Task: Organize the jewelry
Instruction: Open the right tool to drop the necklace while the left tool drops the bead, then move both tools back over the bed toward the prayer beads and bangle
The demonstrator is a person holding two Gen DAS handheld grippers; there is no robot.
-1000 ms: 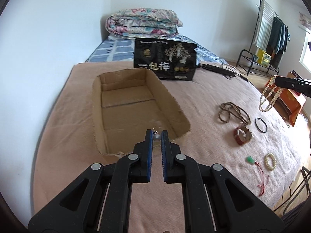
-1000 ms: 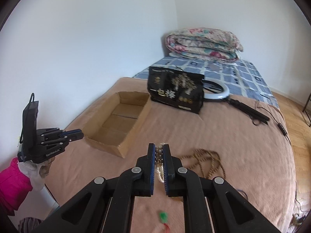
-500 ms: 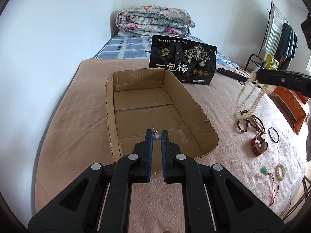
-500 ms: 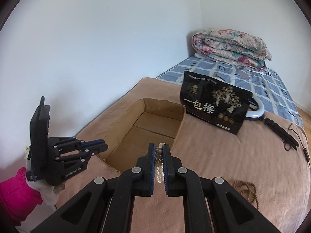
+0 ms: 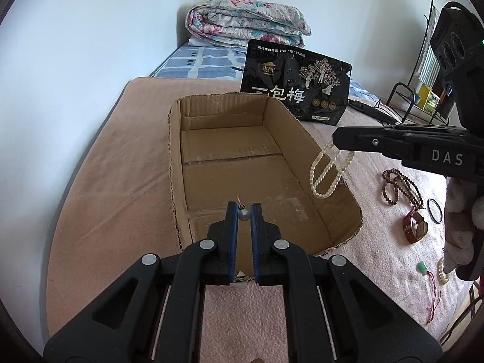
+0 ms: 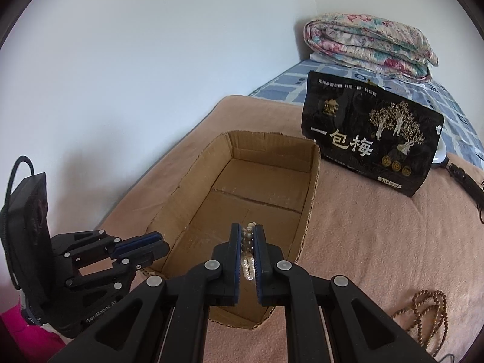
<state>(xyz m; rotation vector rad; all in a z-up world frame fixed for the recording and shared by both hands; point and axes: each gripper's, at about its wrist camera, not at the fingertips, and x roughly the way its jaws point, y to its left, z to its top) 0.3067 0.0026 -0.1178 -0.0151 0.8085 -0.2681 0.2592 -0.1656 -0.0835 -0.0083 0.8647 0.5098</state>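
An open cardboard box point(image 5: 175, 163) point(image 6: 311, 181) lies on the pink blanket. My left gripper point(image 5: 243, 211) is shut on a small grey pearl earring point(image 5: 243, 214) and holds it over the box's near end. My right gripper point(image 6: 247, 236) is shut on a white pearl necklace point(image 6: 246, 267); in the left wrist view the necklace point(image 5: 328, 178) hangs from it over the box's right wall. In the right wrist view my left gripper point(image 6: 142, 246) shows at the box's left near corner.
A black snack bag point(image 5: 298, 87) point(image 6: 369, 139) stands behind the box, a folded quilt point(image 5: 248, 22) beyond it. On the blanket to the right lie brown prayer beads point(image 5: 399, 186), a brown watch point(image 5: 414, 225), a black ring point(image 5: 435, 207), a green pendant on red cord point(image 5: 423, 267) and a bead bracelet point(image 5: 441, 272).
Both grippers have moved toward the box. The right gripper carried the pearl necklace leftwards from the jewelry pile until it hangs over the box's right wall. Both stayed shut.
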